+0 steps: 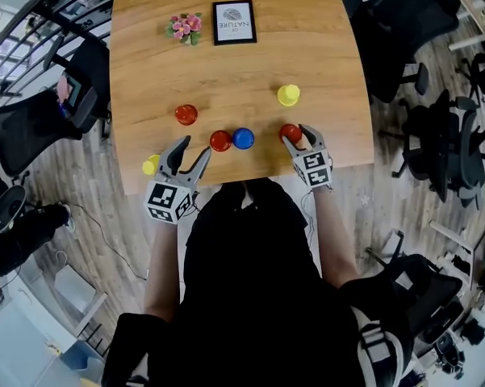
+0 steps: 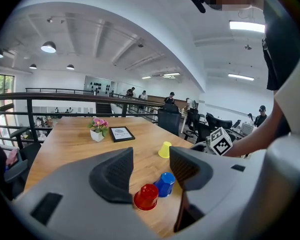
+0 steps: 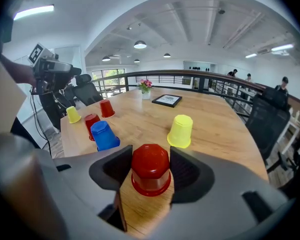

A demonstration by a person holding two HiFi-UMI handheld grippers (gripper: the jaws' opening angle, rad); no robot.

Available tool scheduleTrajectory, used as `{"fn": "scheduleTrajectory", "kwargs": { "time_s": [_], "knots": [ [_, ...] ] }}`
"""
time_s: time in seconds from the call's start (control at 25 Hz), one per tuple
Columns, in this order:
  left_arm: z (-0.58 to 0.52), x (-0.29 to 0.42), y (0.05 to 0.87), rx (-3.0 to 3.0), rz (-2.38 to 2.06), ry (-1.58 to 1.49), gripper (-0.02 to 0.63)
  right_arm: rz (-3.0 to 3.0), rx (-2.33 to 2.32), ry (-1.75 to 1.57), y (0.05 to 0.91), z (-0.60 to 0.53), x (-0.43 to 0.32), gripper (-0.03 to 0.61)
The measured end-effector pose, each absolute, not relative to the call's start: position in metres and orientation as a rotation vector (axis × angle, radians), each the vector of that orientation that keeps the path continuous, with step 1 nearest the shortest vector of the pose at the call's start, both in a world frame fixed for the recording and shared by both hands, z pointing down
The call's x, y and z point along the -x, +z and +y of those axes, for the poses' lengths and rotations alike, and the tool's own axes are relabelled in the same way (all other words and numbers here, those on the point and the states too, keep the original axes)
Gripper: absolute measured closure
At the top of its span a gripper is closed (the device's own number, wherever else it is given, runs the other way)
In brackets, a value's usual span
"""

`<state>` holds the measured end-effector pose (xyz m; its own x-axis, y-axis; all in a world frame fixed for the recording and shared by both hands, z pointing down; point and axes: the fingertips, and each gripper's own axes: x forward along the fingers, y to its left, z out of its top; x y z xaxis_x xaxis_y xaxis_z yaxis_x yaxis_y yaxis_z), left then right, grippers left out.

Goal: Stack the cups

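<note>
The right gripper (image 3: 150,170) fills the foreground of its own view. Its fingers (image 3: 114,170) are closed against both sides of an upturned red cup (image 3: 150,159). Whether the cup's rim rests on the table (image 3: 224,129) or hangs just above it cannot be told. This grip sits close to the table's near edge, towards the right corner.

Just past the fingertips and a little to their right stands the far yellow cup (image 3: 181,131), with bare wood around it. To the left of those fingers the blue cup (image 3: 104,135) stands against the middle red cup (image 3: 91,122). The back red cup (image 3: 107,108) stands apart beyond them.

The left gripper (image 1: 187,155) hangs over the near edge, its fingers (image 2: 115,176) spread with nothing between them. The middle red cup and the blue cup lie ahead of its tips. Just outside its left finger the corner yellow cup (image 1: 150,165) sits hard by the near left corner, close to both edges.

Beyond all the cups the wood is bare as far as the picture frame (image 1: 234,22) and the flower pot (image 1: 185,27), which stand near the far edge. Office chairs (image 1: 403,22) crowd the table's right side.
</note>
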<state>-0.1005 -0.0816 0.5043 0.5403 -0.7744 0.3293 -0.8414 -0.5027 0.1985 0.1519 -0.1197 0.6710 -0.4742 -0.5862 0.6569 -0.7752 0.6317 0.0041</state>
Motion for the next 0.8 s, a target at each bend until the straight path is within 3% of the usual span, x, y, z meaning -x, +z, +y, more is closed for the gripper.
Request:
{"fn": "scheduleTrajectory", "kwargs": {
  "time_s": [0.8],
  "knots": [
    [-0.076,0.13,0.518,-2.456,-1.288,0.327,0.364,-2.248,-1.038,0.413,0.685,-0.109,-0.099,0.331]
  ]
}}
